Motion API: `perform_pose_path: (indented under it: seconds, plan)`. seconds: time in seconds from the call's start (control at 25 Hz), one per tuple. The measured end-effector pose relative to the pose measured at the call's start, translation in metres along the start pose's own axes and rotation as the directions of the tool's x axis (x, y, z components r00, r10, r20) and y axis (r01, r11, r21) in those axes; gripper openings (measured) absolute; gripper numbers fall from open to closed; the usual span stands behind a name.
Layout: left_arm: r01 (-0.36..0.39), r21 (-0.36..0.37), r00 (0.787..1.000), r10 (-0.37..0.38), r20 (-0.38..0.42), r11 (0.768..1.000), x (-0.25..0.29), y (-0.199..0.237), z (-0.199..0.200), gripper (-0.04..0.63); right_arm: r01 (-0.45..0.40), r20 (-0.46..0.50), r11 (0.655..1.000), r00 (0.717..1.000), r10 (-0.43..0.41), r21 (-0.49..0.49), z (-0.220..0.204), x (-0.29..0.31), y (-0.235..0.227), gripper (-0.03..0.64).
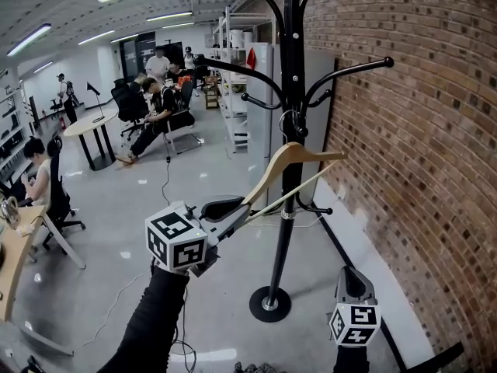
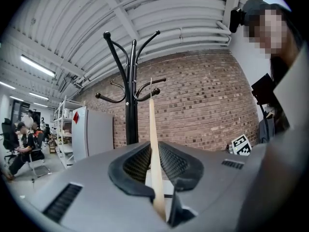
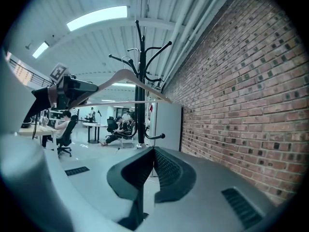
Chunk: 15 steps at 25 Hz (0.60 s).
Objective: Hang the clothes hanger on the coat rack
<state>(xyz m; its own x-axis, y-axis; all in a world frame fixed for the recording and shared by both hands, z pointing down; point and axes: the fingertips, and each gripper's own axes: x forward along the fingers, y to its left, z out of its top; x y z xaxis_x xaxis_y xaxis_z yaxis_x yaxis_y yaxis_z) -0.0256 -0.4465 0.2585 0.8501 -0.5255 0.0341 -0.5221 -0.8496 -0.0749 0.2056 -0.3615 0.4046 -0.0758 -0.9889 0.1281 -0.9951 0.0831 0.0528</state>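
Note:
A black coat rack (image 1: 291, 68) with curved arms stands on a round base (image 1: 269, 304) beside the brick wall. My left gripper (image 1: 241, 207) is shut on one end of a wooden hanger (image 1: 289, 155) and holds it up against the rack's pole. The hanger's metal hook (image 1: 290, 123) sits right at the pole; I cannot tell if it rests on an arm. In the left gripper view the hanger (image 2: 152, 129) runs edge-on out of the pinching jaws toward the rack (image 2: 128, 105). My right gripper (image 1: 351, 274) hangs low at the right, shut and empty. Its view shows the hanger (image 3: 128, 75) and rack (image 3: 141, 95) ahead.
A brick wall (image 1: 419, 130) runs along the right. A grey cabinet (image 1: 260, 92) and shelving (image 1: 233, 53) stand behind the rack. People sit on office chairs (image 1: 159, 107) near a round table (image 1: 93, 127) at the left. A cable (image 1: 167, 185) trails on the floor.

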Motion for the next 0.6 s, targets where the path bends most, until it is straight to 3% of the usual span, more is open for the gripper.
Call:
perform_pose_path:
  seconds: [0.6]
  plan:
    - [0.067,-0.116,0.997,-0.070,-0.019,0.991,0.054,0.026,-0.046,0.057,0.022,-0.045,1.000,0.999,-0.022,0.006,-0.019,0.021,-0.030,0.009]
